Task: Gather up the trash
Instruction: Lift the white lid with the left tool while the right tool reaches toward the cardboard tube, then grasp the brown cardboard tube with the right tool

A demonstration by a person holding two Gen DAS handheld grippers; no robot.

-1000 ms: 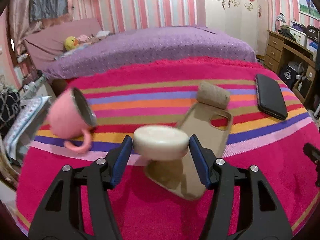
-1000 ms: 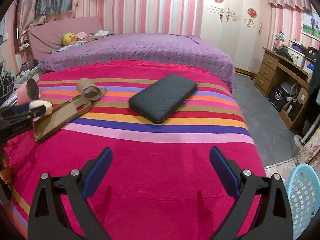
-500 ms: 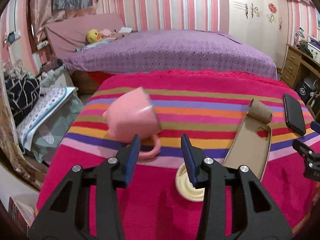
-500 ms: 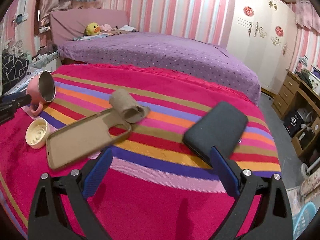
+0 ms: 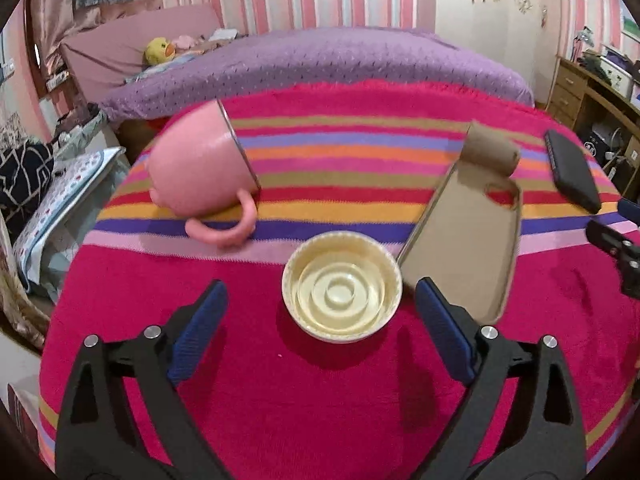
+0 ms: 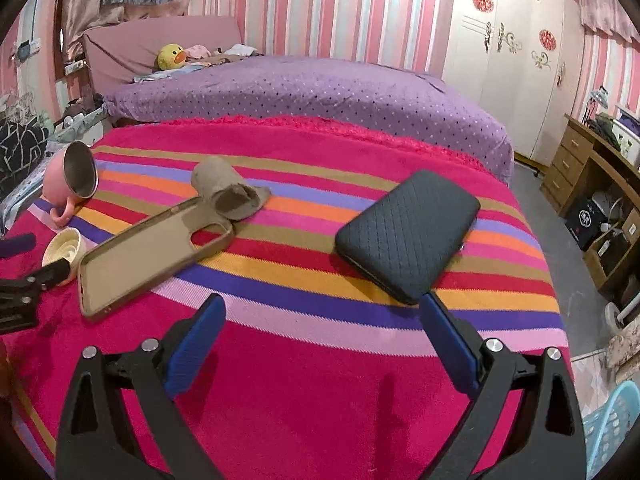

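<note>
Near the striped pink blanket's (image 5: 320,400) left edge, a pink metal-lined mug (image 5: 200,176) on its side, then a cream round plastic lid (image 5: 341,296) hollow-side up beyond the wide-open, empty left gripper (image 5: 320,312). Farther right, a tan phone case (image 6: 152,248), brown cardboard tube (image 6: 224,192), black quilted wallet (image 6: 408,236). Right gripper (image 6: 322,330) spread apart, empty.

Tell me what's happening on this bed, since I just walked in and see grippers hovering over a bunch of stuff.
A person is collecting trash with two handheld grippers. The left gripper hangs open over a cream round plastic lid lying on the striped pink blanket, holding nothing. The right gripper is open and empty too, near a black quilted phone case. A tipped pink mug, a tan phone case and a brown cardboard tube lie untouched.
</note>
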